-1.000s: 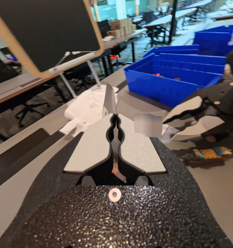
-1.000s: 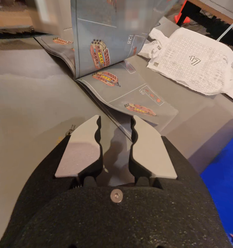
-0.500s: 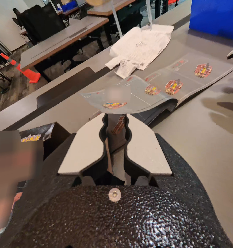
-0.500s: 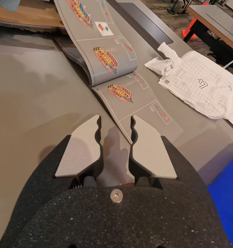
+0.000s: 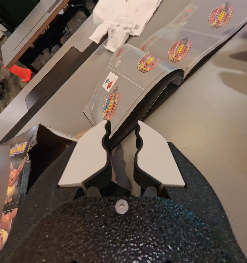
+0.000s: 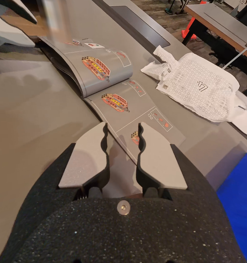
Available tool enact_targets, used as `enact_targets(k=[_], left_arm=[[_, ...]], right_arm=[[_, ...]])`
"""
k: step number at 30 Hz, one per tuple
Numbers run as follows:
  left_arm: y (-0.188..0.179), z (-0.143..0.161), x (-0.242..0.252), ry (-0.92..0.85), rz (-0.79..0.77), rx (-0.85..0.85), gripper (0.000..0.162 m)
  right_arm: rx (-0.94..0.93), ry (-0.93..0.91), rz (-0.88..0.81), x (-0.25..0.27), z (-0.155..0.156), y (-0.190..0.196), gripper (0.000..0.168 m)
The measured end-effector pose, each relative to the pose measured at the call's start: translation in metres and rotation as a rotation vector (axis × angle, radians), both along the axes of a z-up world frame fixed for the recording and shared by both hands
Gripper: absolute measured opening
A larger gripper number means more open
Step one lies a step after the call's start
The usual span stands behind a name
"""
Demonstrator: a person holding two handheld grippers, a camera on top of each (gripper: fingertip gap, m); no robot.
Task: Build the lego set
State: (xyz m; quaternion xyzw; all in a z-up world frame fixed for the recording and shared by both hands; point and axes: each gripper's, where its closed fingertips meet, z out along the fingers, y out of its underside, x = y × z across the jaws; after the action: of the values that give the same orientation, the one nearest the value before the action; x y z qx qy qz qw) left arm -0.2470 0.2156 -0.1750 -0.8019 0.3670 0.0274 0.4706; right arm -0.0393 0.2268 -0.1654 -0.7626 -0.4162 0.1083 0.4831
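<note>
While spread and empty, both tools over the open instruction booklet.

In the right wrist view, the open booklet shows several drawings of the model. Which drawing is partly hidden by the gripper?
The lowest drawing on the instruction booklet: only its left edge shows beside a finger of the right gripper. The two drawings above it are fully visible.

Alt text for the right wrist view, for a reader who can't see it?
The open right gripper hovers empty over a grey table, pointing at an open instruction booklet whose upper page curls up. White paper bags lie right of the booklet, and a blue bin edges in at the right.
</note>
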Motion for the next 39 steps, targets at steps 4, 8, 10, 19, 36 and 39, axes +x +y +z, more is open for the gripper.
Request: enact_targets(k=[4, 8, 10, 19, 36, 39], left_arm=[[0.008, -0.014, 0.004, 0.085, 0.014, -0.024, 0.033], [0.008, -0.031, 0.018, 0.072, -0.011, -0.145, 0.033], [0.004, -0.035, 0.029, -0.013, -0.035, -0.228, 0.033], [0.0, -0.038, 0.041, -0.241, -0.055, -0.375, 0.032], [0.003, -0.014, 0.044, -0.35, -0.058, -0.275, 0.031], [0.009, -0.014, 0.048, -0.361, -0.046, -0.255, 0.031]], right_arm=[[-0.002, -0.01, 0.001, 0.003, -0.004, 0.0, 0.04], [0.002, -0.033, 0.008, 0.004, -0.008, 0.0, 0.04], [0.004, -0.045, 0.013, 0.005, -0.011, -0.001, 0.04], [0.001, -0.047, 0.022, 0.007, -0.014, -0.003, 0.04], [-0.094, 0.017, 0.005, 0.012, -0.027, -0.001, 0.037], [-0.1, 0.014, 0.006, 0.011, -0.029, -0.001, 0.037]])
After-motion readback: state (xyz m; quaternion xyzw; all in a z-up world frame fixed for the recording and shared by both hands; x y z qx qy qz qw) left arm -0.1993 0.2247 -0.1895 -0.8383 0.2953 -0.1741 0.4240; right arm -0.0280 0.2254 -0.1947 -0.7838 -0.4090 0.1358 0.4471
